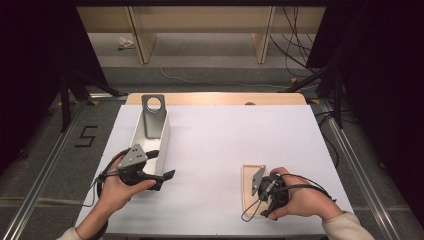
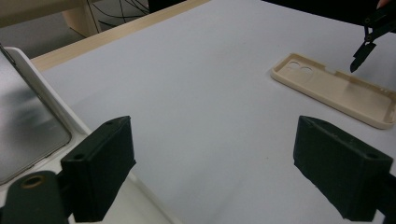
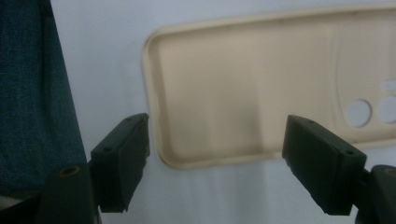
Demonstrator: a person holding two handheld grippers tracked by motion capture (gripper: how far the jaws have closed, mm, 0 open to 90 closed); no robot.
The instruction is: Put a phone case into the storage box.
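1. Your right gripper (image 1: 266, 186) hangs over the near end of the beige phone case (image 3: 261, 93), jaws wide apart and empty. The case lies open side up on the white table (image 1: 225, 150), near right.
2. Before closing, centre the jaws across the case's rim.
3. Your left gripper (image 1: 150, 172), also wide open and empty, sits beside the white tray (image 1: 162, 137); park it there.

Phone case (image 1: 248, 190): laid flat on the table (image 1: 225, 145), near right.
Tray (image 1: 150, 145): set on the table's left side.
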